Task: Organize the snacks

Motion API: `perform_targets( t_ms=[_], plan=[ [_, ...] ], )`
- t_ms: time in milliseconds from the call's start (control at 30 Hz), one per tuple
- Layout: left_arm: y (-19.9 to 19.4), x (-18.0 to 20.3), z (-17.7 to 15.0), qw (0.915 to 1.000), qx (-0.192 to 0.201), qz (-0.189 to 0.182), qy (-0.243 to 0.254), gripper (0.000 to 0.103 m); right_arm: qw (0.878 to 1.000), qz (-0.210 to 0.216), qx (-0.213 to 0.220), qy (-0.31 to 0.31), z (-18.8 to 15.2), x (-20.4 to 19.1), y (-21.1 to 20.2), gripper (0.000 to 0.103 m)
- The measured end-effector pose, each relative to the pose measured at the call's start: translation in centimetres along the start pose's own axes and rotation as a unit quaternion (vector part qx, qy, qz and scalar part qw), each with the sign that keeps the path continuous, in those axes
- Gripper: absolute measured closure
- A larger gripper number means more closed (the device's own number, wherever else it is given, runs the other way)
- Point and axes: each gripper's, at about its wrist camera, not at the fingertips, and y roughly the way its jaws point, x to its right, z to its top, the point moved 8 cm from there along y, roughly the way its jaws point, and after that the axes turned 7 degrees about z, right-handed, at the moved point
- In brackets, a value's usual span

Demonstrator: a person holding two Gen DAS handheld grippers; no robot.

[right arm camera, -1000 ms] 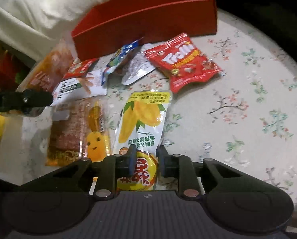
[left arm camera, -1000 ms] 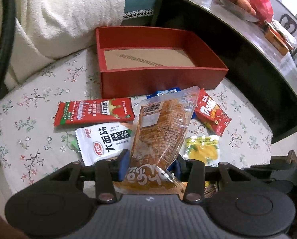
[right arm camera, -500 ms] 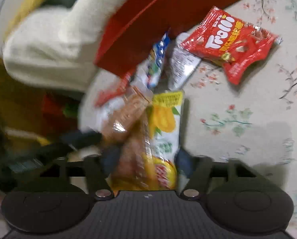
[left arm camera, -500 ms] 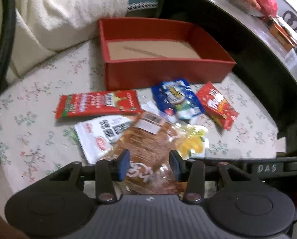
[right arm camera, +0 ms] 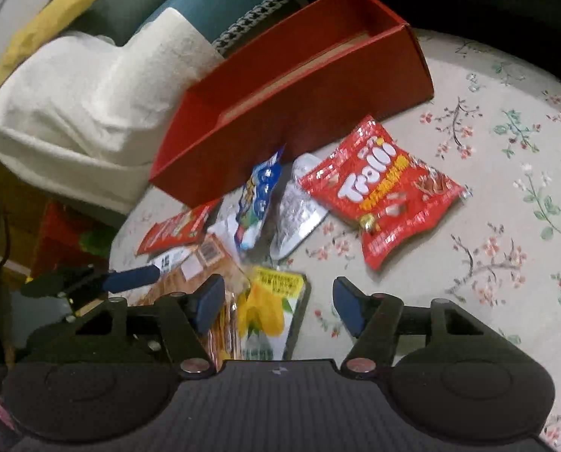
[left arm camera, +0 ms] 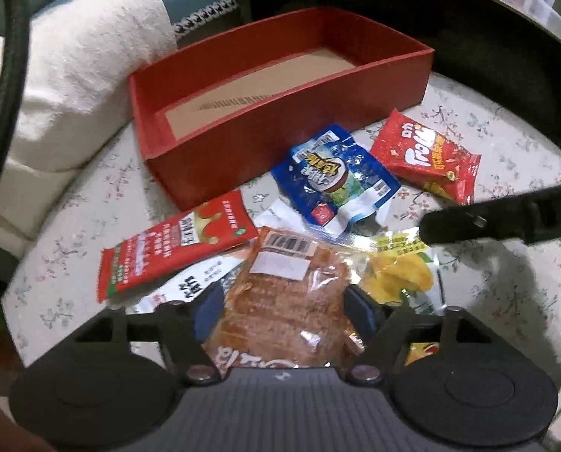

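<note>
My left gripper (left arm camera: pixel 280 307) is open, and an orange-brown snack bag (left arm camera: pixel 288 301) lies flat between its fingers on the floral cloth. My right gripper (right arm camera: pixel 278 307) is open over a yellow mango bag (right arm camera: pixel 269 312), which also shows in the left wrist view (left arm camera: pixel 404 275). A finger of the right gripper (left arm camera: pixel 506 222) reaches in from the right there. An empty red box (left arm camera: pixel 280 132) stands behind the snacks. Before it lie a blue bag (left arm camera: pixel 337 180), a red Trolli bag (left arm camera: pixel 427 158), a long red bag (left arm camera: pixel 175 248) and a white bag (left arm camera: pixel 190 282).
A white blanket (left arm camera: pixel 73 75) on a sofa lies left of the box. A dark table edge (left arm camera: pixel 506 19) runs behind and to the right. A silver packet (right arm camera: pixel 299 207) lies beside the Trolli bag (right arm camera: pixel 382 188). The cloth's (right arm camera: pixel 506 263) right side bears only its flower print.
My left gripper lowered the orange-brown bag from upright to flat and opened. My right gripper let go of the mango bag and opened wide, swinging left.
</note>
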Motion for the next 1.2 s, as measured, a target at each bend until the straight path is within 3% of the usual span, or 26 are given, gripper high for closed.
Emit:
perform_targets(
  t_ms=[67,200,233,333,367,400,500,600,667,700,733,767,833,900,967,1033,1100,1167,1200],
  plan=[
    [-0.4,-0.3,-0.3,0.9999,-0.001,-0.008,-0.009,0.057,1.000,-0.003,0.001,-0.018,1.2,-0.6,0.7,0.032],
    [-1.5,-1.1,-0.8,0.9997,-0.001,-0.002,-0.026,0.065,0.998,-0.016,0.000,-0.063,4.4,-2.2,3.0,0.031],
    [-1.7,-1.2,-0.8,0.9993,0.000,-0.009,-0.035,0.082,0.997,-0.023,-0.009,-0.069,4.9,-2.2,3.8,0.031],
    [-2.7,-2.2,-0.4,0.9958,0.005,-0.056,-0.071,0.101,0.995,-0.039,-0.039,-0.078,5.5,-2.4,6.6,0.038],
    [-2.8,-2.6,-0.4,0.9942,0.004,-0.069,-0.083,0.103,0.993,-0.059,-0.038,-0.097,5.5,-2.6,6.9,0.042],
    [-2.8,-3.0,-0.5,0.9934,0.001,-0.071,-0.091,0.103,0.988,-0.075,-0.039,-0.127,5.5,-3.1,7.0,0.057],
    [-2.2,-3.6,-1.1,0.9931,-0.010,-0.068,-0.095,0.103,0.983,-0.087,-0.047,-0.154,5.3,-3.5,7.0,0.075],
    [-2.0,-3.7,-1.2,0.9919,-0.014,-0.073,-0.104,0.103,0.988,-0.055,-0.041,-0.142,5.4,-4.0,6.4,0.084],
    [-2.1,-3.7,-1.1,0.9923,-0.014,-0.076,-0.097,0.095,0.992,-0.025,-0.040,-0.114,5.5,-3.9,6.3,0.083],
    [-2.0,-3.7,-1.0,0.9920,-0.013,-0.085,-0.092,0.078,0.994,-0.006,-0.040,-0.104,5.5,-4.0,6.2,0.080],
    [-1.8,-3.7,-1.1,0.9910,-0.014,-0.098,-0.090,0.053,0.994,0.014,-0.040,-0.103,5.6,-4.2,6.3,0.079],
    [-1.6,-3.6,-1.3,0.9898,-0.018,-0.109,-0.090,0.039,0.994,0.030,-0.040,-0.099,5.6,-4.3,6.4,0.077],
    [-1.0,-3.4,-1.7,0.9881,-0.032,-0.115,-0.096,0.038,0.993,0.049,-0.052,-0.092,5.5,-4.4,7.1,0.069],
    [-0.6,-3.0,-1.8,0.9892,-0.036,-0.111,-0.089,0.037,0.993,0.038,-0.069,-0.089,5.2,-4.4,8.3,0.049],
    [-0.4,-2.3,-1.8,0.9925,-0.040,-0.091,-0.071,0.037,0.990,0.020,-0.083,-0.109,4.5,-4.4,9.6,0.048],
    [-0.3,-1.4,-1.9,0.9972,-0.041,-0.055,-0.029,0.039,0.988,0.008,-0.088,-0.126,4.3,-4.5,10.6,0.053],
    [0.0,-0.4,-2.0,0.9989,-0.043,-0.006,0.017,0.043,0.987,-0.003,-0.093,-0.129,4.4,-4.5,11.1,0.076],
    [-0.4,0.1,-1.9,0.9986,-0.046,0.005,0.027,0.057,0.986,-0.006,-0.094,-0.134,4.4,-4.5,10.9,0.076],
    [-0.7,0.0,-1.7,0.9986,-0.048,0.011,0.023,0.059,0.986,-0.008,-0.096,-0.137,4.4,-4.6,10.7,0.076]
  ],
)
